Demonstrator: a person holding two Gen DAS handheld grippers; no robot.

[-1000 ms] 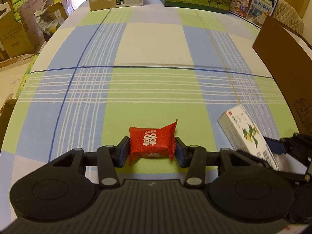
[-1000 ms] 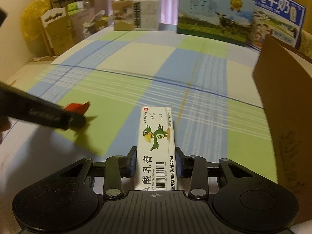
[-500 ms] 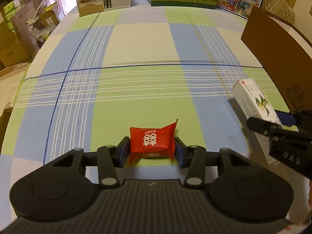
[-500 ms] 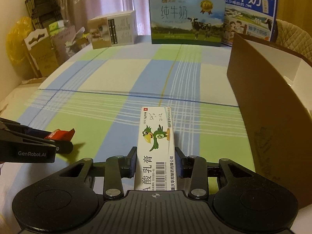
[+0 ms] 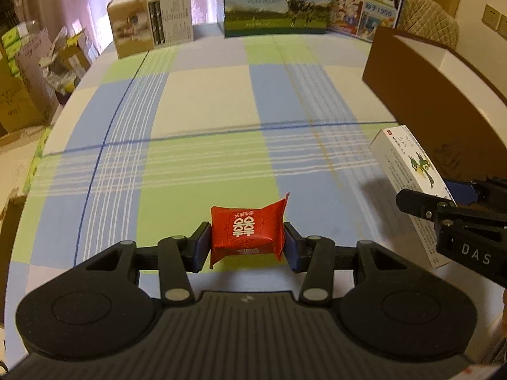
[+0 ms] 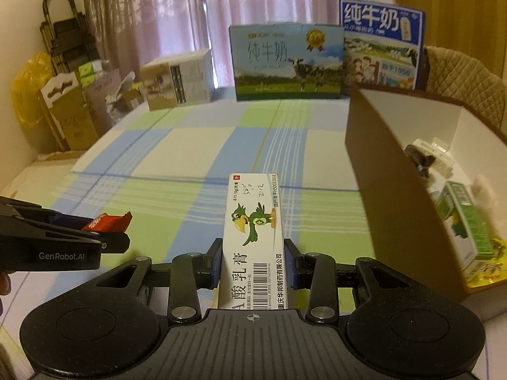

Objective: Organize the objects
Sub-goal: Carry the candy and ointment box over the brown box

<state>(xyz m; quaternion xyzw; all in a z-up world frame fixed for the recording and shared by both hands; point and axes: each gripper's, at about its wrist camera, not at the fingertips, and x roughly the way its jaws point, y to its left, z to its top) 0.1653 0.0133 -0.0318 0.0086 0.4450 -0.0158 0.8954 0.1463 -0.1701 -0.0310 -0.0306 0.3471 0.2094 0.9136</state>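
My left gripper (image 5: 247,242) is shut on a red candy packet (image 5: 245,234) and holds it above the checked tablecloth. My right gripper (image 6: 252,261) is shut on a long white ointment box with a green parrot (image 6: 253,237), held above the table. The ointment box also shows at the right of the left wrist view (image 5: 412,183), and the candy packet shows at the left of the right wrist view (image 6: 109,221). An open brown cardboard box (image 6: 380,171) stands at the right, with a green carton (image 6: 465,224) and other items inside.
Two milk cartons (image 6: 288,63) and a smaller box (image 6: 177,82) stand at the table's far edge. Cardboard and bags (image 6: 63,110) pile beyond the left edge. A padded chair back (image 6: 459,82) is behind the brown box.
Both grippers have risen with their objects and tilted up, so the far cartons and the brown box's inside have come into view. The right gripper has moved toward the brown box.
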